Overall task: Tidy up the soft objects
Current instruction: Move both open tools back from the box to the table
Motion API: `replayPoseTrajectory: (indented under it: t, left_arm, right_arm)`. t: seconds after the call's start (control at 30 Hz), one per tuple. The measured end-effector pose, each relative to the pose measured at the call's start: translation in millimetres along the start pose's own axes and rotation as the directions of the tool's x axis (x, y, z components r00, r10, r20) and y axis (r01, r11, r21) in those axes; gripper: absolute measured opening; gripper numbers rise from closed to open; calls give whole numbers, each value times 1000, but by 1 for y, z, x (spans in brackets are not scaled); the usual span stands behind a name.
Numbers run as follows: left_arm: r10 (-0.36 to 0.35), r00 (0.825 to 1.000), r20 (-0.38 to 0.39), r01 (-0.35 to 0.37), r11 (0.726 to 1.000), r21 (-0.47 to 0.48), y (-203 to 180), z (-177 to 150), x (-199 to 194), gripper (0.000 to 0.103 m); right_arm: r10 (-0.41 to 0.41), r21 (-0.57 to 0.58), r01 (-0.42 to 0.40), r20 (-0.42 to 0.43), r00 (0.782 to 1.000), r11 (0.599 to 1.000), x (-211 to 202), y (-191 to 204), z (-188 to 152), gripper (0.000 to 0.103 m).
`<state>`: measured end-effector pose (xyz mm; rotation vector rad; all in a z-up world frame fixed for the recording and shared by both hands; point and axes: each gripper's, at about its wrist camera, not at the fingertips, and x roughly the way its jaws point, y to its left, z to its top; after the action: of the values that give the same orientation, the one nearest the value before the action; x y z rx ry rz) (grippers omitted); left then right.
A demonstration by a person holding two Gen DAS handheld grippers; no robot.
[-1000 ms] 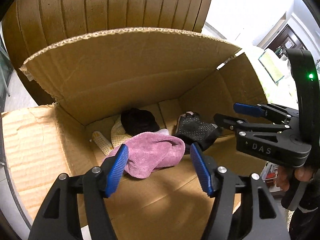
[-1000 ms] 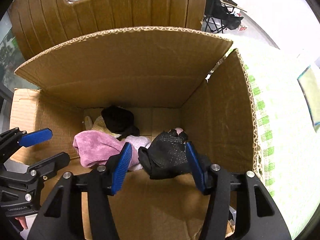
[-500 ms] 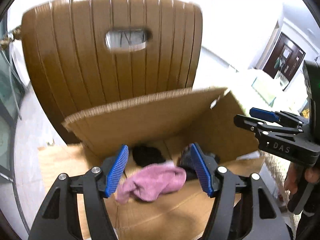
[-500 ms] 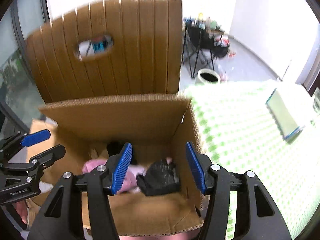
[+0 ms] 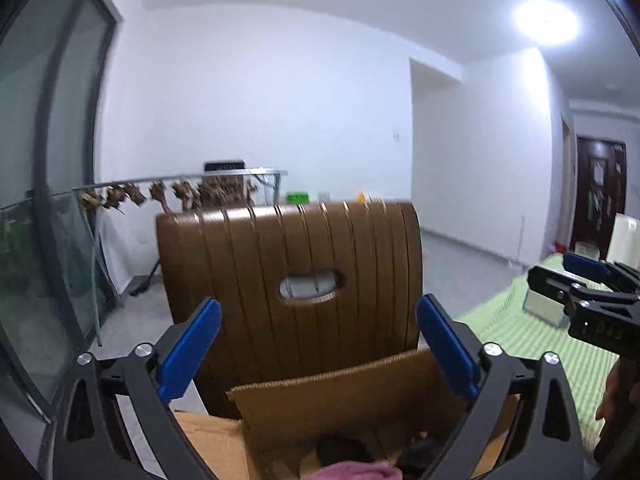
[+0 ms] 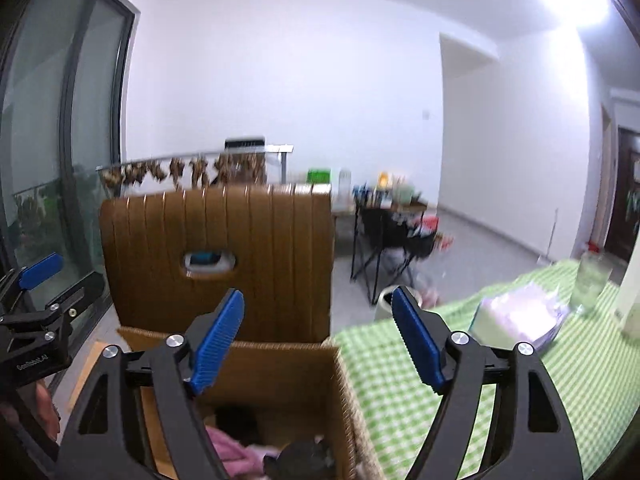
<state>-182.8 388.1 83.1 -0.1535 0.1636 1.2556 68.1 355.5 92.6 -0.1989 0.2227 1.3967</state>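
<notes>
An open cardboard box [image 5: 340, 404] sits low in both views, in front of a brown slatted chair back [image 5: 288, 280]. Inside it lie a pink cloth [image 6: 228, 450], a black glove [image 6: 304, 460] and another dark item [image 5: 340, 450], all mostly cut off by the frame edge. My left gripper [image 5: 318, 320] is open and empty, raised above the box and pointing at the chair back. My right gripper [image 6: 318, 308] is open and empty too, above the box's right wall [image 6: 340, 392]. Each gripper shows at the side of the other's view, the right gripper [image 5: 560, 276] and the left gripper [image 6: 52, 284].
A table with a green checked cloth [image 6: 400, 384] runs to the right of the box, holding a pale stack of bags or sheets [image 6: 520, 316] and a glass jar [image 6: 592, 280]. A cluttered folding table [image 6: 392, 216] stands behind. Glass doors [image 5: 48, 200] line the left.
Both grippers have risen out of the box and tilted upward, so the room now fills the views. The pink cloth and black glove stayed lying in the box. Both grippers stayed open.
</notes>
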Motion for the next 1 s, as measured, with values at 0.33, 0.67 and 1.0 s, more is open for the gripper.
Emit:
replayPoseTrajectory:
  t: [0.33, 0.67, 1.0]
  left_arm:
    - [-12, 999, 40, 12, 1000, -3, -11, 4, -15, 96]
    - [-116, 993, -9, 116, 993, -14, -43, 1, -3, 96]
    - [-425, 903, -64, 428, 903, 46, -186, 1, 0, 96]
  right_arm:
    - [-31, 16, 31, 31, 999, 999, -9, -9, -4, 77]
    - [-205, 85, 205, -11, 979, 975, -34, -50, -22, 78]
    - [-544, 214, 553, -102, 833, 805, -146, -172, -58, 78]
